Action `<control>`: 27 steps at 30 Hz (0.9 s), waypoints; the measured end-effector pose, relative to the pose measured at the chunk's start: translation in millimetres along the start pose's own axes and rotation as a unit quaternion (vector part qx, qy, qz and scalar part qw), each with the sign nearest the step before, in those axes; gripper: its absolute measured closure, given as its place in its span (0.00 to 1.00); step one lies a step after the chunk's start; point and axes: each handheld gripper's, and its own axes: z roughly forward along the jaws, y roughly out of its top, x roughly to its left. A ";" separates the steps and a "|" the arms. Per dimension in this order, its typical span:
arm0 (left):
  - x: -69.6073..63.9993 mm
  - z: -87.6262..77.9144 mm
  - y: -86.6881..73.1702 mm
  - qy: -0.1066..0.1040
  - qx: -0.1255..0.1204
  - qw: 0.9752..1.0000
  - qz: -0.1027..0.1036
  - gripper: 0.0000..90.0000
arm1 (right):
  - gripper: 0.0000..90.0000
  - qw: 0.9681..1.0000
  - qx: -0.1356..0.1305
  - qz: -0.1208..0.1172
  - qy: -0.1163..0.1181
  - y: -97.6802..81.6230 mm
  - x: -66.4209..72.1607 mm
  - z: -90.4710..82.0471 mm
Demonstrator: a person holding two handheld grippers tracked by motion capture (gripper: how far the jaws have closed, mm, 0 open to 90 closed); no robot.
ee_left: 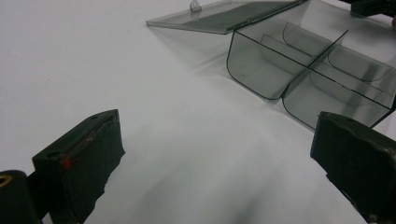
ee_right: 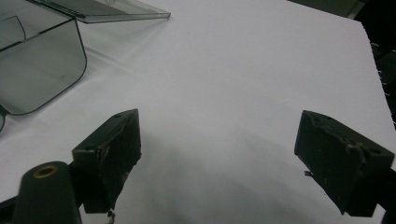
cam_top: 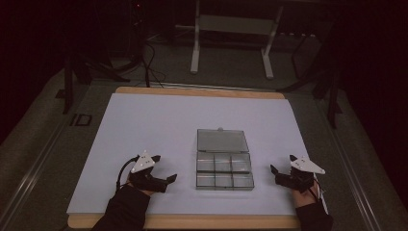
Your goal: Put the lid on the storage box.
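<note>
A clear plastic compartment box point(cam_top: 224, 172) lies in the middle of the white sheet, its lid point(cam_top: 222, 140) folded back flat behind it. Its several compartments look empty. My left gripper point(cam_top: 171, 179) rests on the sheet to the box's left, jaws wide apart with nothing between them, and points toward the box point(ee_left: 303, 70). To the right of the box my right gripper point(cam_top: 274, 172) stands open too, holding nothing. A corner of the box point(ee_right: 42, 65) shows at the upper left of the right gripper view.
The white sheet point(cam_top: 159, 120) covers a wooden table top point(cam_top: 202, 90). A white metal frame point(cam_top: 231, 33) stands on the floor beyond the table, and dark cables point(cam_top: 149, 57) trail at the far left. Bare sheet lies on all sides of the box.
</note>
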 end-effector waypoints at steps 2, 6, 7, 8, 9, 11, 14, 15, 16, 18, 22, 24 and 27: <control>0.0 1.2 0.6 -0.004 0.007 1.000 0.003 0.04 | 0.16 1.000 0.000 -0.001 0.003 0.0 0.0 -0.1; 1.0 3.2 1.6 -0.015 0.017 1.000 0.002 0.04 | 0.16 1.000 0.000 -0.005 0.002 0.0 0.4 0.1; 1.0 3.2 1.6 -0.015 0.017 1.000 0.002 0.04 | 0.16 1.000 0.000 -0.005 0.002 0.0 0.4 0.1; 2.0 5.2 2.5 -0.024 0.027 0.999 0.000 0.04 | 0.16 1.000 0.002 -0.005 0.003 0.2 0.6 0.5; 2.0 5.2 2.5 -0.024 0.027 0.999 0.000 0.04 | 0.16 1.000 0.002 -0.005 0.003 0.2 0.6 0.5; 3.2 7.6 3.7 -0.036 0.040 0.999 -0.001 0.04 | 0.16 1.000 0.002 -0.005 0.003 0.2 0.4 0.4; 2.6 12.0 8.0 -0.045 0.071 0.996 0.009 0.04 | 0.16 1.000 0.000 -0.002 0.004 0.1 -0.1 0.3; 2.6 12.0 8.0 -0.045 0.071 0.996 0.009 0.04 | 0.16 1.000 0.000 -0.002 0.004 0.1 -0.1 0.3; 1.9 13.8 10.1 -0.051 0.077 0.996 0.005 0.04 | 0.16 1.000 0.000 0.000 0.003 0.2 -0.3 0.1; -1.0 19.1 17.0 -0.058 0.094 0.994 0.010 0.04 | 0.16 1.000 0.001 0.002 0.003 0.2 -0.5 0.0; -5.9 23.9 34.2 -0.070 0.101 0.992 0.011 0.04 | 0.16 1.000 -0.001 0.001 0.003 0.2 -0.4 0.0; -7.1 24.5 39.1 -0.072 0.099 0.992 0.013 0.04 | 0.16 1.000 -0.001 0.001 0.003 0.1 -0.5 -0.2; -9.0 27.1 53.2 -0.072 0.097 0.992 0.021 0.04 | 0.16 1.000 -0.002 0.002 0.003 0.1 -0.6 -0.3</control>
